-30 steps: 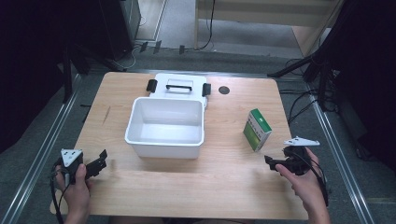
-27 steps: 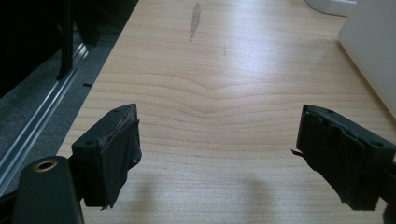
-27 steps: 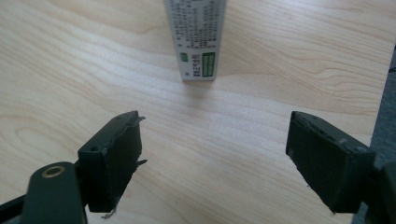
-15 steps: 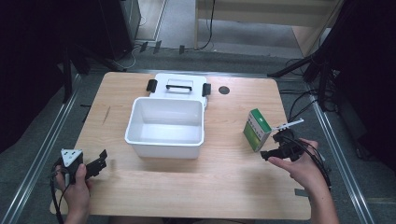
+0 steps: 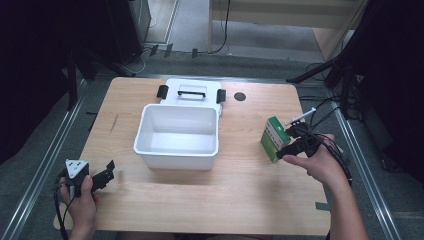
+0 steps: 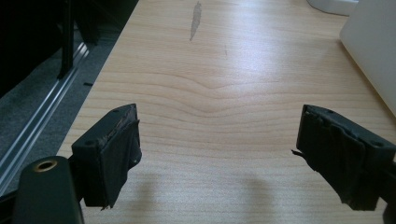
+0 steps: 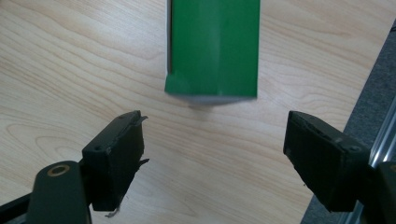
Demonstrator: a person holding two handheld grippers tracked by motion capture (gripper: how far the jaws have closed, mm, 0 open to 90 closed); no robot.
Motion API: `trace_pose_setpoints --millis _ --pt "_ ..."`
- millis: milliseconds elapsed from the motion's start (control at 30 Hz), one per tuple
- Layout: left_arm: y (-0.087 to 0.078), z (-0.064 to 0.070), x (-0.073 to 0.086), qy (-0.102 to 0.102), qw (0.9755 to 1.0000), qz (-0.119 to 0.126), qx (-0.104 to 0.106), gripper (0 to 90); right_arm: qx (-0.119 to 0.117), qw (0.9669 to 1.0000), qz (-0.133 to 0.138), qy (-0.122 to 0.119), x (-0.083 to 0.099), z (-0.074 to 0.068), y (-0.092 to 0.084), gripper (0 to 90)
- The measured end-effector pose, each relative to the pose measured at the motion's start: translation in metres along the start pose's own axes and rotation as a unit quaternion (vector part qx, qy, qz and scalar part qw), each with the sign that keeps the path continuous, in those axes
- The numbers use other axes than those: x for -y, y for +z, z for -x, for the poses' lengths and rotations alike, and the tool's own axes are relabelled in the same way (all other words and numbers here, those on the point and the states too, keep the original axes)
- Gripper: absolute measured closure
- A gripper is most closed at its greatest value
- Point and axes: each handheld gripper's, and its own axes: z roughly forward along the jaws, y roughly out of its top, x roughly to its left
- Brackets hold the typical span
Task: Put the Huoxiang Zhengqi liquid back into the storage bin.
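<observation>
The green box (image 5: pixel 274 138) stands upright on the right side of the wooden table (image 5: pixel 240 200), well apart from the white bin (image 5: pixel 179 136) at the middle and near the table's right edge. In your right gripper view the green box (image 7: pixel 213 46) sits ahead of the jaws and roughly centred between them, with bare wood showing between its base and the pads, so nothing is being squeezed. Your right gripper (image 5: pixel 291 144) is spread wide and released, held just beside the box on its right, with your right hand (image 5: pixel 320 162) behind it and its cable trailing off toward the table's edge. The white bin is open and looks empty inside; its lid (image 5: pixel 191 92), with a handle and two black latches, lies flat just behind it, touching or nearly touching the bin's far rim. A small dark round spot (image 5: pixel 240 96) sits on the table to the right of the lid. Your left gripper (image 5: pixel 102 172) rests low at the table's near left corner, held by your left hand (image 5: pixel 82 205), its grey three-cornered plate on top. In your left gripper view the left gripper (image 6: pixel 219 154) is also released, jaws wide apart over bare wood, with the bin's white wall (image 6: pixel 373 42) at the right edge.
</observation>
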Motion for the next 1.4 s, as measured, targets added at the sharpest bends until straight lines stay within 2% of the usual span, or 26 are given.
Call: trace_pose_setpoints --millis 200,367,567,933,1133,1400 --pt "0.0 0.0 0.0 -0.001 1.0 0.0 0.0 14.3 0.013 0.9997 -0.018 -0.01 -0.015 0.002 -0.001 22.4" --pt "0.0 0.0 0.0 -0.001 1.0 0.0 0.0 14.3 0.003 0.9996 -0.024 -0.012 -0.024 0.003 -0.001 25.2" --pt "0.0 0.0 0.0 -0.001 1.0 0.0 0.001 14.3 0.002 0.9994 -0.031 -0.011 -0.035 0.004 -0.001 28.5" --pt "0.0 0.0 0.0 -0.002 1.0 -0.003 0.002 14.3 -0.009 0.9985 -0.049 -0.02 -0.057 -0.001 0.002 36.3" --pt "0.0 -0.001 0.0 -0.003 1.0 -0.003 0.002 14.2 0.0 0.9978 -0.061 -0.024 -0.07 -0.002 0.006 39.3" --pt "0.001 -0.001 0.0 -0.005 1.0 -0.002 0.003 14.3 -0.012 0.9968 -0.078 -0.006 -0.08 0.0 0.014 46.8"
